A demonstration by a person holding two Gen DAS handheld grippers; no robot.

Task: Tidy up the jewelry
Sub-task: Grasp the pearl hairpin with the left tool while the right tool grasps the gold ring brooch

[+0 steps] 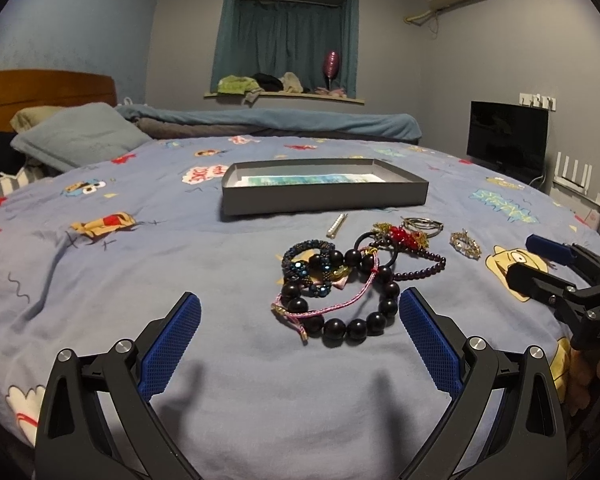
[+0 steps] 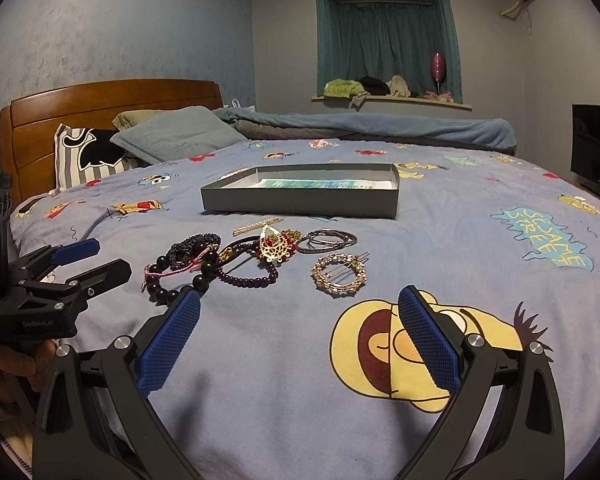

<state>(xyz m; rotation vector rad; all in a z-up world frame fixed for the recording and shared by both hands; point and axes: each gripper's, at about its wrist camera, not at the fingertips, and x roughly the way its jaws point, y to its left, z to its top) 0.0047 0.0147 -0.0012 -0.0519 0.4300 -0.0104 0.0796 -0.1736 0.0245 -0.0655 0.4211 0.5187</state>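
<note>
A heap of jewelry lies on the blue bedspread: a dark bead bracelet [image 1: 352, 312], a pink cord bracelet [image 1: 332, 300], a blue beaded bracelet [image 1: 308, 252], a purple bead string [image 2: 248, 278], a gold and red earring [image 2: 276, 246], dark thin bangles [image 2: 328, 240], a gold ring-shaped hair clip [image 2: 340, 274] and a pearl bar clip [image 1: 337, 225]. A shallow grey box [image 1: 324, 196] stands behind the heap. My left gripper [image 1: 300, 312] is open just before the bead bracelet. My right gripper [image 2: 300, 312] is open and empty, just before the hair clip.
Pillows [image 2: 180, 132] and a wooden headboard [image 2: 112, 100] are at the left. A folded blanket [image 1: 276, 120] lies along the far side. A dark screen [image 1: 508, 140] stands at the right beyond the bed edge.
</note>
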